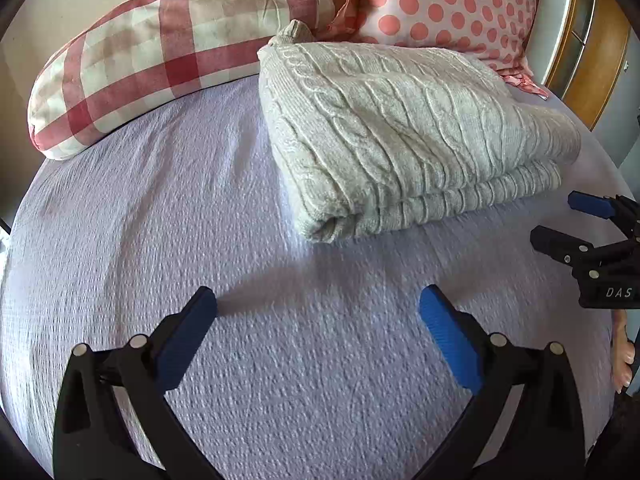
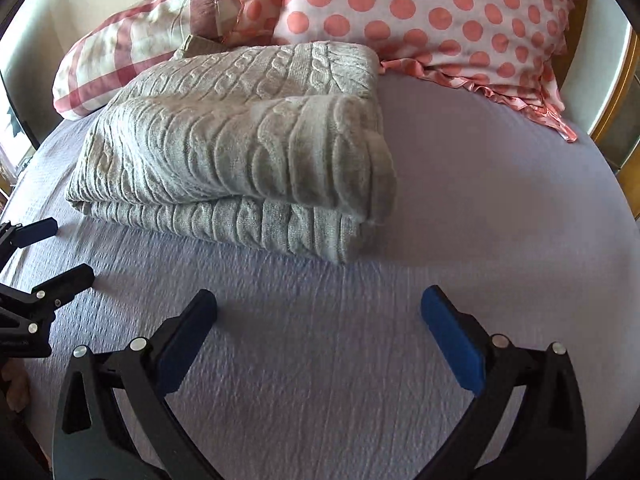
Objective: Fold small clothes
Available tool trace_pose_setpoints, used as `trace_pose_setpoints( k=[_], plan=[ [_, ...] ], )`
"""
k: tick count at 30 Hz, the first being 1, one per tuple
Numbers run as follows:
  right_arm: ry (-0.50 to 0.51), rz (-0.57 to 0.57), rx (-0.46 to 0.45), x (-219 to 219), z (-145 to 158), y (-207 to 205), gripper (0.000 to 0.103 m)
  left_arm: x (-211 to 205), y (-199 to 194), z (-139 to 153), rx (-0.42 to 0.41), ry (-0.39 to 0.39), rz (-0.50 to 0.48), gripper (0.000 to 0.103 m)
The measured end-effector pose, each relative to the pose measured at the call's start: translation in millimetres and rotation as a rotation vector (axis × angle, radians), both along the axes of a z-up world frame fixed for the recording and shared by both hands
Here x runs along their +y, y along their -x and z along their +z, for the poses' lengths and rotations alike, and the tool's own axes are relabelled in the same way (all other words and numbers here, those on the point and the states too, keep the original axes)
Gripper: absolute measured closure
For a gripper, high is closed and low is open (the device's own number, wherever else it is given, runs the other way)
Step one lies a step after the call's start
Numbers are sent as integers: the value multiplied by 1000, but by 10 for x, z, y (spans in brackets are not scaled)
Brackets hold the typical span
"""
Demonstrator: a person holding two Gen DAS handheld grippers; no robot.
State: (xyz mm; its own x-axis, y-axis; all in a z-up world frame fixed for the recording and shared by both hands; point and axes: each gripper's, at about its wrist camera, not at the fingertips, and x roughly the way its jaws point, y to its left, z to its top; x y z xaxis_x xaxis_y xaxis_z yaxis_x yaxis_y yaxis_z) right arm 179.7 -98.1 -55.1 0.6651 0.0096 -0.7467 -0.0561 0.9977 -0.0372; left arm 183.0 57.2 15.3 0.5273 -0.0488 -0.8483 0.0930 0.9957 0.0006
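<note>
A light grey cable-knit sweater (image 1: 400,128) lies folded in a thick stack on the lilac bedspread (image 1: 200,220); it also shows in the right wrist view (image 2: 240,152). My left gripper (image 1: 318,308) is open and empty, over bare bedspread in front of the sweater's near left corner. My right gripper (image 2: 318,308) is open and empty, over the bedspread (image 2: 480,200) in front of the sweater's near right corner. The right gripper also shows at the right edge of the left wrist view (image 1: 560,220), and the left gripper shows at the left edge of the right wrist view (image 2: 60,248).
A red-and-cream checked pillow (image 1: 160,52) and a pink polka-dot pillow (image 1: 448,4) lie at the head of the bed behind the sweater. A wooden frame (image 1: 592,52) stands past the bed's right side.
</note>
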Motion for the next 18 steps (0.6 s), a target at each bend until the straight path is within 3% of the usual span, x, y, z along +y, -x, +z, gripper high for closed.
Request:
trace_pose_setpoints(
  k=[18],
  plan=[
    [0, 1, 0, -6, -2, -7, 1, 5, 13, -7, -9, -2, -1, 2]
  ],
)
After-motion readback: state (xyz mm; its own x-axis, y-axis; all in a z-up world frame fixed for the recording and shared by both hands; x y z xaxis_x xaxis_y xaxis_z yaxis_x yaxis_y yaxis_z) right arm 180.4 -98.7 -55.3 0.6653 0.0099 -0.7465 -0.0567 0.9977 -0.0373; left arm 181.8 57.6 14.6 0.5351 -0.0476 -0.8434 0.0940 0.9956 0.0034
